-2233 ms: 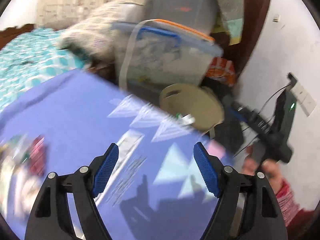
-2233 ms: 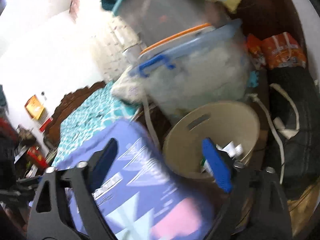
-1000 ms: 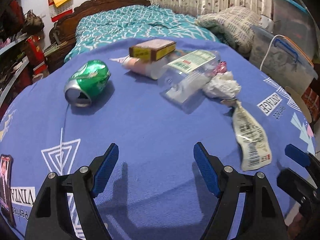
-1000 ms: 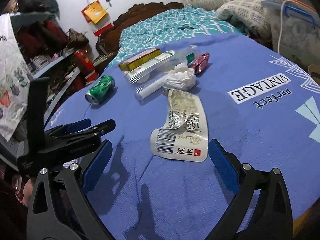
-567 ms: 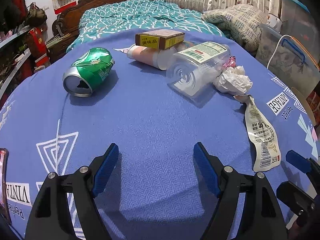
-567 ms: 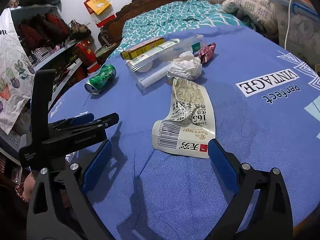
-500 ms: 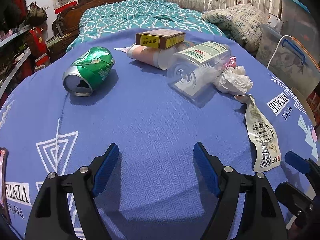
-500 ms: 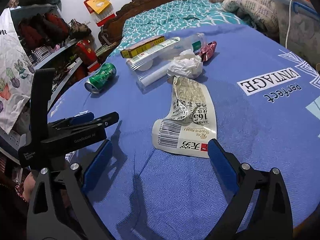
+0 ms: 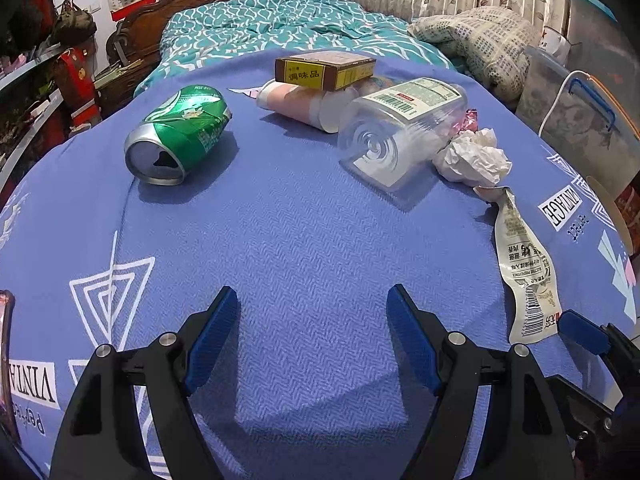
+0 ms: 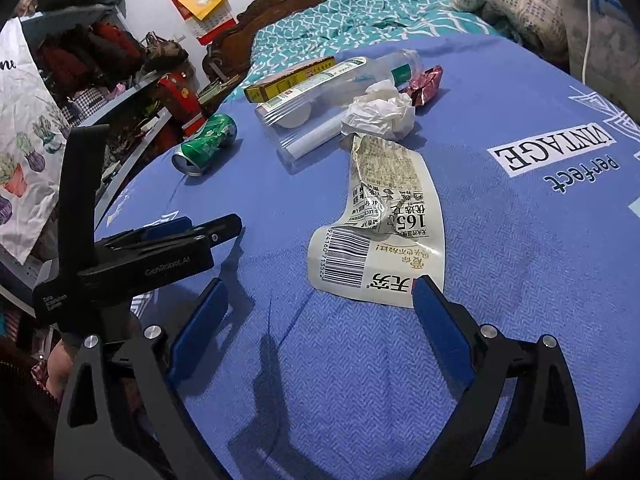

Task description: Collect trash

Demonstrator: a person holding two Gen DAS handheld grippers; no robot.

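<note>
Trash lies on a blue cloth-covered table: a dented green can, a clear plastic bottle on its side, a yellow box on a pink tube, a crumpled white tissue, a flat white wrapper, and a red foil wrapper. My left gripper is open and empty, well short of the can and bottle. My right gripper is open and empty, its right finger at the wrapper's near edge.
A bed with a teal cover lies beyond the table. Plastic storage bins stand at the right. Cluttered shelves stand at the left. The left gripper's body shows at the left of the right wrist view.
Both grippers have swung from the bin side round to the trash on the table, then crept a little closer. Both have stayed open.
</note>
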